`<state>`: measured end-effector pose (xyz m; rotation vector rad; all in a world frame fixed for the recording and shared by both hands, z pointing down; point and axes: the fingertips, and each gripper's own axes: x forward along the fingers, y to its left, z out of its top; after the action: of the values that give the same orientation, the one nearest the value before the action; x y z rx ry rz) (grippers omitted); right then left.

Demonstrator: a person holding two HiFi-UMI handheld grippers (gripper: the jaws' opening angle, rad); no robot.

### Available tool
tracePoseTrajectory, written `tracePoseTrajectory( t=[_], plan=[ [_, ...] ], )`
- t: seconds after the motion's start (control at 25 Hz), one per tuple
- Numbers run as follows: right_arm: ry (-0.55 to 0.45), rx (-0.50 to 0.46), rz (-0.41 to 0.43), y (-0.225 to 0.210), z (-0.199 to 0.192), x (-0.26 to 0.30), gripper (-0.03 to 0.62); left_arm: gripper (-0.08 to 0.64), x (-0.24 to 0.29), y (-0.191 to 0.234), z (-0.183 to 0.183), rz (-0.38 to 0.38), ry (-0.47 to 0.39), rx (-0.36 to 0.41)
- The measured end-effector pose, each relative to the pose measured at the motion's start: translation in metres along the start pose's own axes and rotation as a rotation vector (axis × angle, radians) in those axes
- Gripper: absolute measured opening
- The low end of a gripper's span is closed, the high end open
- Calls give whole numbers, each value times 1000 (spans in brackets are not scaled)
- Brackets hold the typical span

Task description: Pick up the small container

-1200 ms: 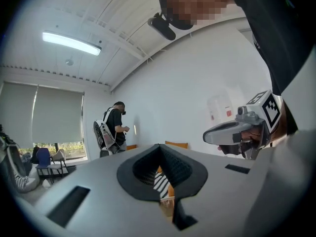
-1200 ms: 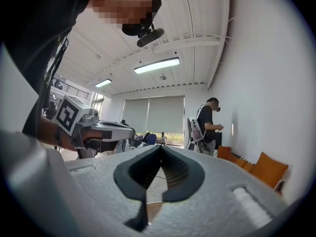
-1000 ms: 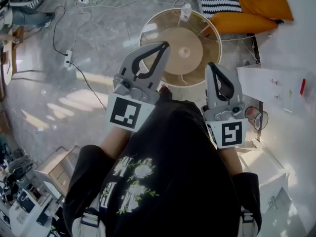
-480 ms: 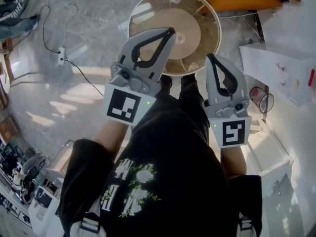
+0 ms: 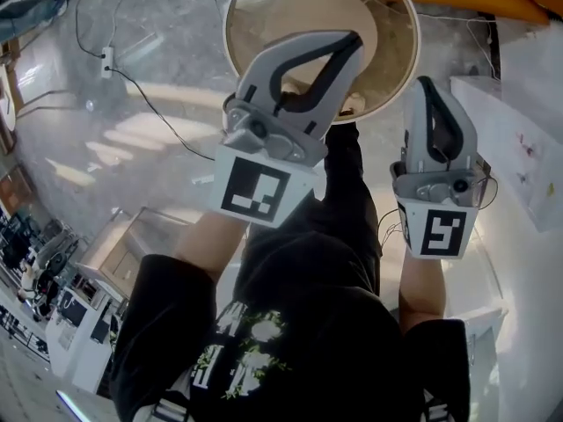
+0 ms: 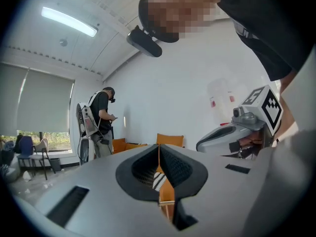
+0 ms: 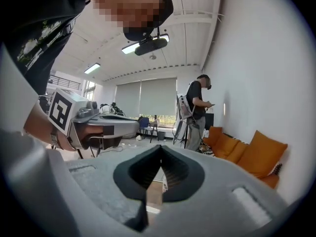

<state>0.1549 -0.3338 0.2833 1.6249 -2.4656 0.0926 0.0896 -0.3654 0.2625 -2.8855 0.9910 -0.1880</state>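
Approach step: the left tongs (image 5: 349,45) and right tongs (image 5: 429,88) are both pressed together, empty, near the round tabletop (image 5: 385,70). The container shows in no view; next, one must find it and open.

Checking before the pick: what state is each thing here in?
Left gripper: shut, empty.
Right gripper: shut, empty.
Ceiling light: on.
Blinds: partly lowered.
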Motion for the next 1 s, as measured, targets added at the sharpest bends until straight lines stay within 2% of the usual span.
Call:
tracePoseTrajectory(
  t=[0.16, 0.28, 0.56, 1.0],
  plan=[
    [29, 4, 8, -4, -46, 19, -3, 14, 17, 8, -47, 39, 3, -17],
    [40, 26, 7, -3, -78, 33, -3, 94, 24, 12, -88, 61, 24, -50],
    [33, 56, -10, -11, -149, 57, -3, 120, 45, 3, -165, 42, 41, -24],
    [20, 43, -24, -18, -255, 81, -3, 135, 52, -26, -269, 29, 39, -51]
  ],
)
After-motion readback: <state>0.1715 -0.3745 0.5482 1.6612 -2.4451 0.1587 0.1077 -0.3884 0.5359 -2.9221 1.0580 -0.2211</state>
